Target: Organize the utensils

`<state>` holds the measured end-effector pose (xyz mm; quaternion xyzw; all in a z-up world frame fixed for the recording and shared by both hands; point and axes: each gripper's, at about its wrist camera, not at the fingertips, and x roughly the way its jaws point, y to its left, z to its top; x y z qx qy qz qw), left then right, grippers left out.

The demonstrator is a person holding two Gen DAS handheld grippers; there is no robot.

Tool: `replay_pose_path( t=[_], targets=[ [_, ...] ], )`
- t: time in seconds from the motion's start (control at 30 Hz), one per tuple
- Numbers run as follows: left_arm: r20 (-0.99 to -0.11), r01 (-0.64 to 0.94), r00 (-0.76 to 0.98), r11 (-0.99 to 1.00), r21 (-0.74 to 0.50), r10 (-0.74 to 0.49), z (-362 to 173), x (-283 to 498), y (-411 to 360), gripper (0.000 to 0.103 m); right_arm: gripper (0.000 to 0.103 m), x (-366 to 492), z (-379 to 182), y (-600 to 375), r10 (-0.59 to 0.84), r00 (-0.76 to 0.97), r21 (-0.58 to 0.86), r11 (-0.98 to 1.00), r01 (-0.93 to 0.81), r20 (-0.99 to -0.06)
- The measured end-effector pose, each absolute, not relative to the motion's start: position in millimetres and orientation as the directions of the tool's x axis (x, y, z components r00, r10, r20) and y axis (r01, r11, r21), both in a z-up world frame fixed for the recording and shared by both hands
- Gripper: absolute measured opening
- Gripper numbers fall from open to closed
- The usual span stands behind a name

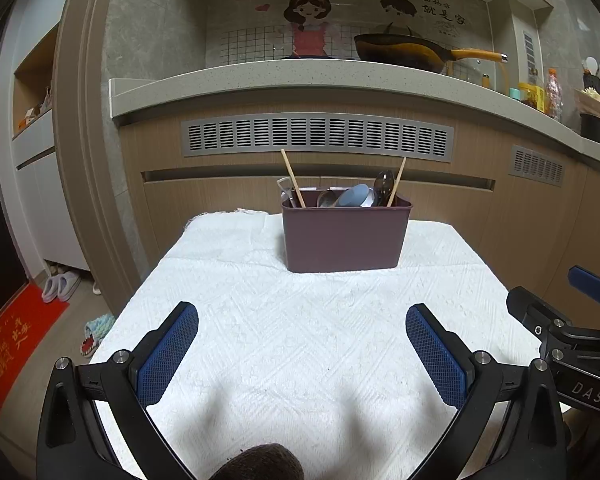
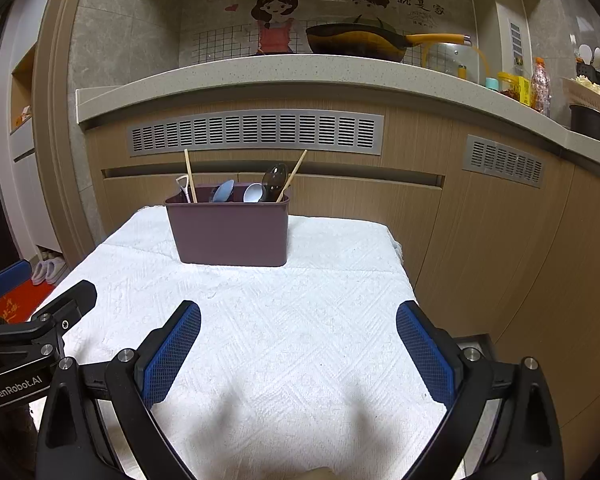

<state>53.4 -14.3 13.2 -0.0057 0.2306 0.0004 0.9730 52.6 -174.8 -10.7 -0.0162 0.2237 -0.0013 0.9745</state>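
Note:
A dark purple utensil bin stands at the far end of a table under a white textured cloth. Two wooden chopsticks, a blue spoon, a dark spoon and other utensils stick out of it. My left gripper is open over the near cloth, nothing between its blue pads. My right gripper is likewise open and empty. Each gripper shows at the edge of the other's view: the right one, the left one.
A kitchen counter with a wok runs behind the table, above wooden cabinet fronts with vent grilles. Bottles and jars stand on the counter at right. Slippers and a red mat lie on the floor at left.

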Motion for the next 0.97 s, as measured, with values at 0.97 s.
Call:
replay_pose_path(
  t=[0.97],
  targets=[
    [-0.452, 0.002, 0.892, 1.0, -0.006, -0.005, 10.9, 52.9, -14.2, 0.103, 0.097, 51.6, -9.2, -176.5, -0.009, 0.902, -0.032, 0.999, -0.006, -0.432]
  ],
)
